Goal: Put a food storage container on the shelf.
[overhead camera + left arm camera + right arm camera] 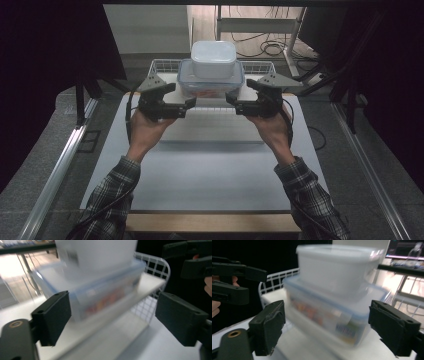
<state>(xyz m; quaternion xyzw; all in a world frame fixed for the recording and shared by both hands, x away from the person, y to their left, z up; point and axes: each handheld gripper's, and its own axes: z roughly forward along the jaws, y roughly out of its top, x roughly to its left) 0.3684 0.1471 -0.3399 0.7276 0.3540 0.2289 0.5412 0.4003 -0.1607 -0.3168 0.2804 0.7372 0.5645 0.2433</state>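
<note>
- Left claw (pixel 191 102) hangs released beside the clear blue-rimmed plastic box (pixel 210 82), nothing between its jaws.
- Right claw (pixel 230 98) is released too, on the opposite side.
- That box sits on the white wire rack (pixel 161 65) at the worktop's (pixel 210 175) far edge, a white lidded tub (pixel 213 58) stacked on top.

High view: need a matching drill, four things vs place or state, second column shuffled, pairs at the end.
1 white lidded container
2 blue-rimmed clear container
3 wire basket
4 left gripper

A fingers open, nothing between them
B bottom of the stack, coloured contents inside
C top of the stack
D behind the stack, at the table's far edge

Pairs: 1-C, 2-B, 3-D, 4-A
</note>
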